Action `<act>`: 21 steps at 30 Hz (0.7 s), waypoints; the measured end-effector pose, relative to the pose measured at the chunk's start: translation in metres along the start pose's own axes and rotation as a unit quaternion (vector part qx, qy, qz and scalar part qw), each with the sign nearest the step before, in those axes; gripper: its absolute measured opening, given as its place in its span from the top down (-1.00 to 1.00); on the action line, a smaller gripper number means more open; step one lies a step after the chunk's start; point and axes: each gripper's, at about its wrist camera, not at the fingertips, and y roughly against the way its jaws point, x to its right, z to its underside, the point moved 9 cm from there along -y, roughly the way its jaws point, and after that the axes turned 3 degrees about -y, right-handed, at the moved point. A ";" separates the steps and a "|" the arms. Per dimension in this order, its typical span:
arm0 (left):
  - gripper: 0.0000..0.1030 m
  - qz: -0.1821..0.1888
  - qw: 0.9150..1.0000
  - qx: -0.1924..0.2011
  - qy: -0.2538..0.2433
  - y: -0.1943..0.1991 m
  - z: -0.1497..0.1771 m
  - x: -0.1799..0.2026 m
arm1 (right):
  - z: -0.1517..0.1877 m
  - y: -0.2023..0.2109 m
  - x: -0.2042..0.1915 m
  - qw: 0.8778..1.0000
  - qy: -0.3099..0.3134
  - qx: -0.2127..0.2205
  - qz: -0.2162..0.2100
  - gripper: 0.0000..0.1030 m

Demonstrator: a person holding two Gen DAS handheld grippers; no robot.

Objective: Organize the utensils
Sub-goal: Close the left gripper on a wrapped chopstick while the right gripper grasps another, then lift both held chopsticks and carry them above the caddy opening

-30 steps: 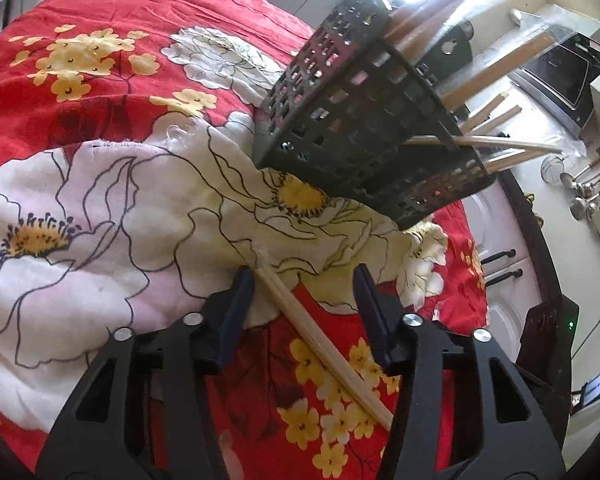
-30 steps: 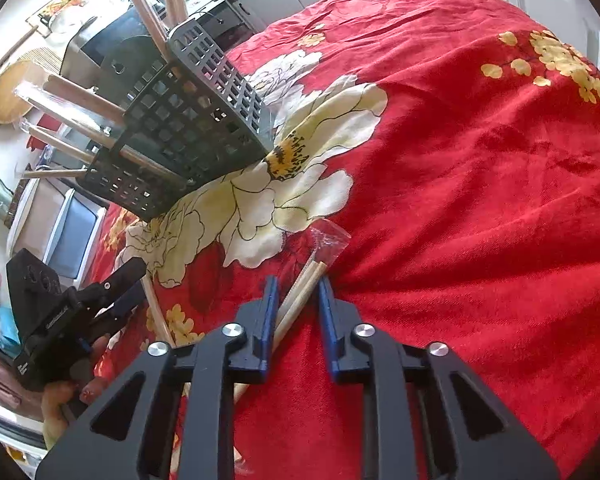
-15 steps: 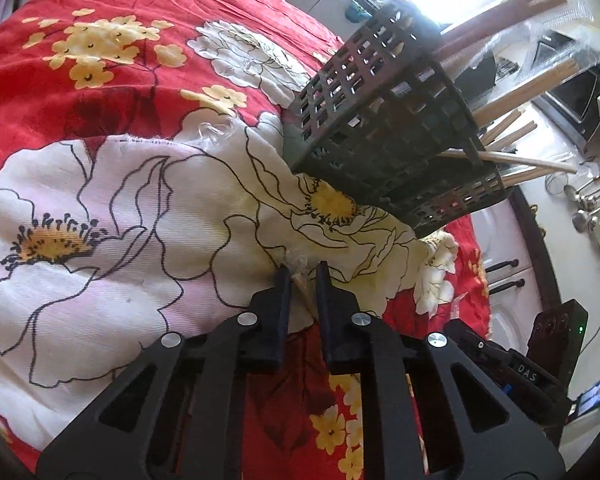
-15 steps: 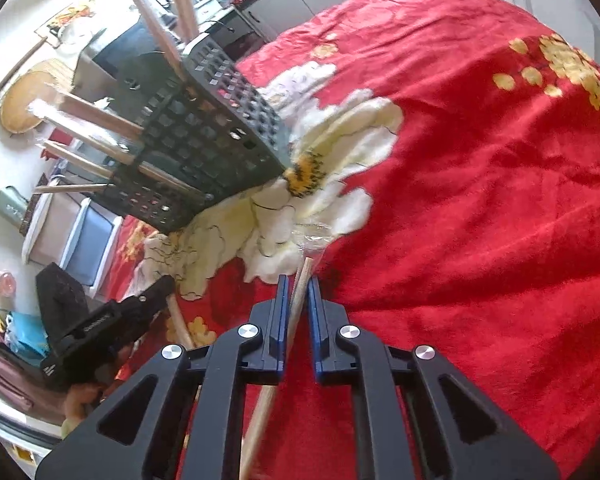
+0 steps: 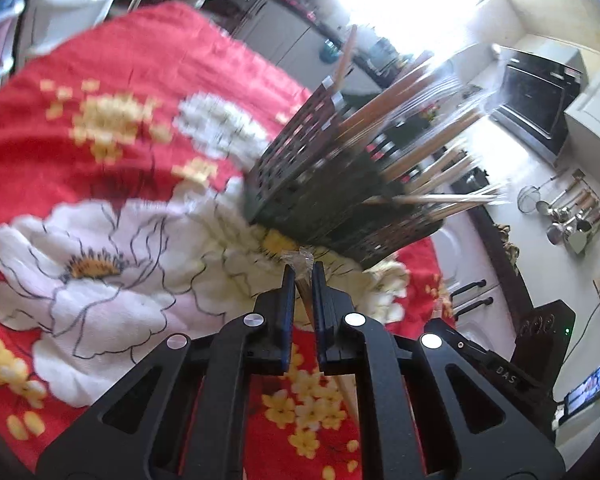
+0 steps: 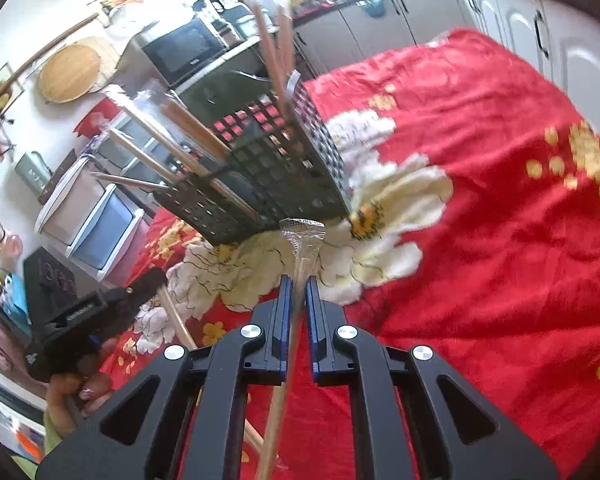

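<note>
A black perforated utensil basket (image 5: pixel 320 196) stands on the red floral cloth (image 5: pixel 112 152) and holds several wooden chopsticks and utensils. It also shows in the right wrist view (image 6: pixel 268 184). My left gripper (image 5: pixel 303 276) is shut on a wooden chopstick pair (image 5: pixel 302 280) in clear wrap, lifted just in front of the basket. My right gripper (image 6: pixel 295 284) is shut on a plastic-wrapped chopstick pair (image 6: pixel 296 264), its tip near the basket's base. The left gripper (image 6: pixel 100 316) shows at lower left in the right wrist view with its chopsticks (image 6: pixel 176 320).
Kitchen counters, a microwave (image 6: pixel 184 48) and an oven (image 5: pixel 536 96) lie behind the table. Hanging metal utensils (image 5: pixel 572 216) are on the wall at right. The cloth (image 6: pixel 500 200) stretches open to the right of the basket.
Both grippers closed on their chopstick pairs and lifted them off the cloth toward the basket. The left view is blurred by motion.
</note>
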 end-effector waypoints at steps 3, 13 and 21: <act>0.92 0.003 1.000 0.018 -0.017 0.013 -0.007 0.012 | -0.007 0.009 -0.013 0.999 0.026 0.018 -0.003 0.87; 0.95 0.022 0.996 0.056 -0.064 0.041 -0.028 0.058 | -0.032 0.039 -0.046 0.992 0.101 0.074 -0.008 0.89; 0.95 0.040 0.990 0.082 -0.106 0.058 -0.050 0.094 | -0.055 0.062 -0.058 0.985 0.124 0.118 -0.007 0.89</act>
